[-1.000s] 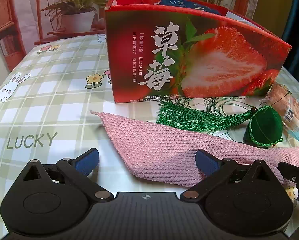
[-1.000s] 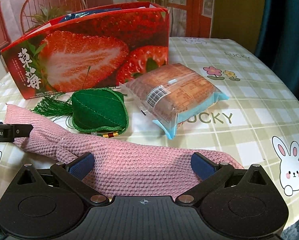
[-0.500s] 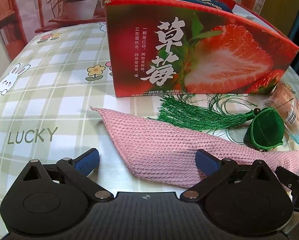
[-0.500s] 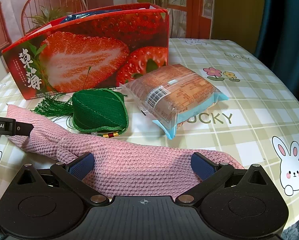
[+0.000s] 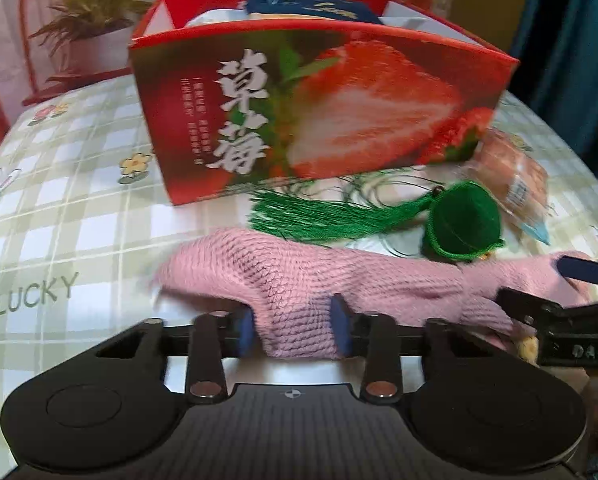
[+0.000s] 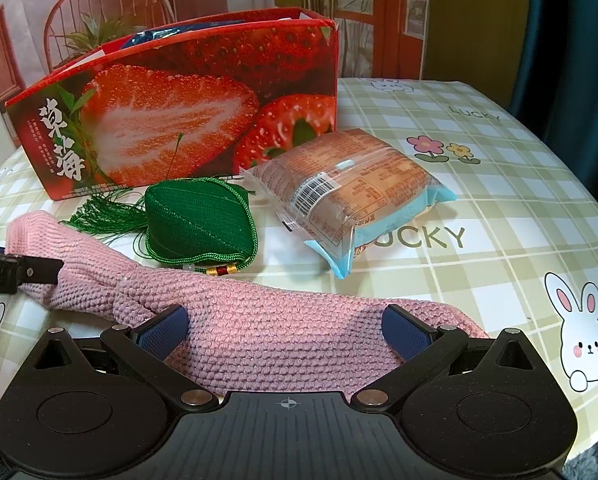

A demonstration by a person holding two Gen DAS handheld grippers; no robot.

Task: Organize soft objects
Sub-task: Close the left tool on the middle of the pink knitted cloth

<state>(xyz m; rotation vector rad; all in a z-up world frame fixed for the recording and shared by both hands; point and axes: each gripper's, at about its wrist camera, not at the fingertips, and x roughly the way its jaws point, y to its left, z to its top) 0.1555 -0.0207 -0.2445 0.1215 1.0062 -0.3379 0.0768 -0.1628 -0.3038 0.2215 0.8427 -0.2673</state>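
The left gripper was closing on the bunched pink knit cloth, apparently pinching it; the right gripper stood apart over it. Just behind lay a green tasselled pouch, a wrapped cake and the strawberry box.

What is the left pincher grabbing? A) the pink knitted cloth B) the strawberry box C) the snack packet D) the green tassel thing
A: the left gripper is closing its jaws with the pink knitted cloth bunched between its blue pads, while the green tassel pouch, snack packet and strawberry box lie apart from it.
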